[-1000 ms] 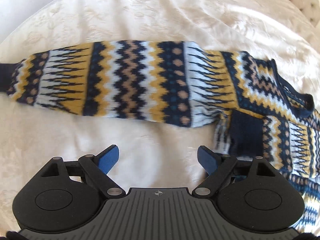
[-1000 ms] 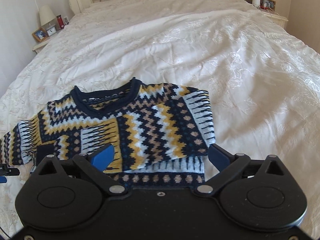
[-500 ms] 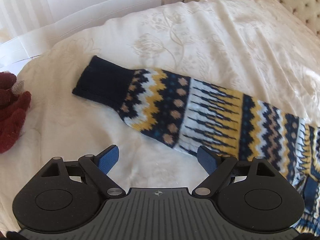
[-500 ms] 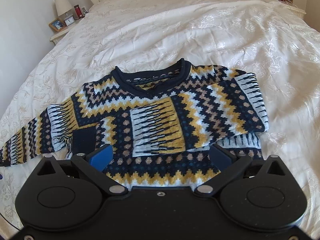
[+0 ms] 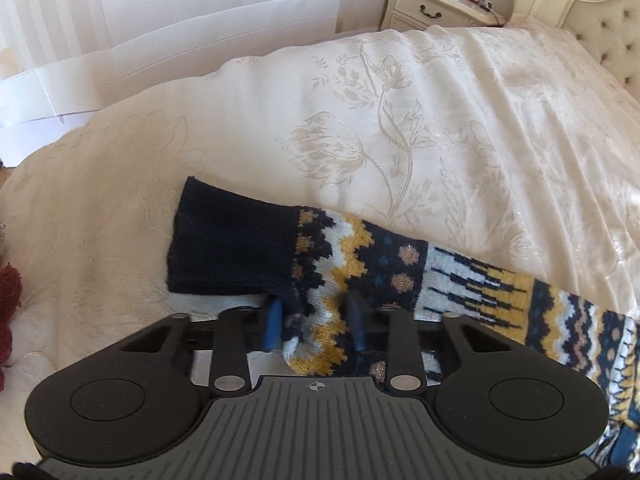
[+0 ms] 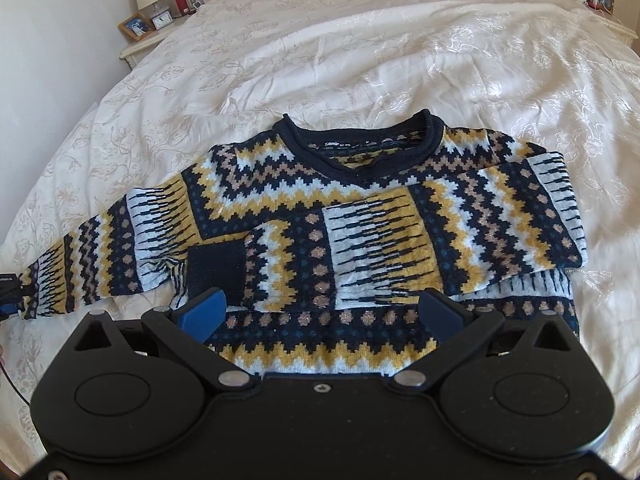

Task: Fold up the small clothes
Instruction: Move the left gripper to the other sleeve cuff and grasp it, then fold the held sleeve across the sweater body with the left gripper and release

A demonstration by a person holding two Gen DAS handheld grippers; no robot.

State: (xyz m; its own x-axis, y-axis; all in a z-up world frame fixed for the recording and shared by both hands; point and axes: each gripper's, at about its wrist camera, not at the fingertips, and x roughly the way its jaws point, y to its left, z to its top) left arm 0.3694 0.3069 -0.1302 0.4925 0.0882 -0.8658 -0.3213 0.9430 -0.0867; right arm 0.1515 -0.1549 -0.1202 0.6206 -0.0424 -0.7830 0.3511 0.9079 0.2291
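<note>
Sweater (image 6: pixel 360 216): one sleeve folded across; left gripper (image 5: pixel 316 320) pinching other sleeve (image 5: pixel 360 264) near bedspread (image 5: pixel 400 120) edge; right gripper (image 6: pixel 320 312) spread, empty

Your right tongs (image 6: pixel 320 312) hang spread wide above the sweater's hem, gripping nothing. The sweater (image 6: pixel 360 216) lies flat on the bed (image 6: pixel 400 52), one sleeve (image 6: pixel 312 256) folded across the chest, the other (image 6: pixel 100 260) stretched out leftward.
</note>
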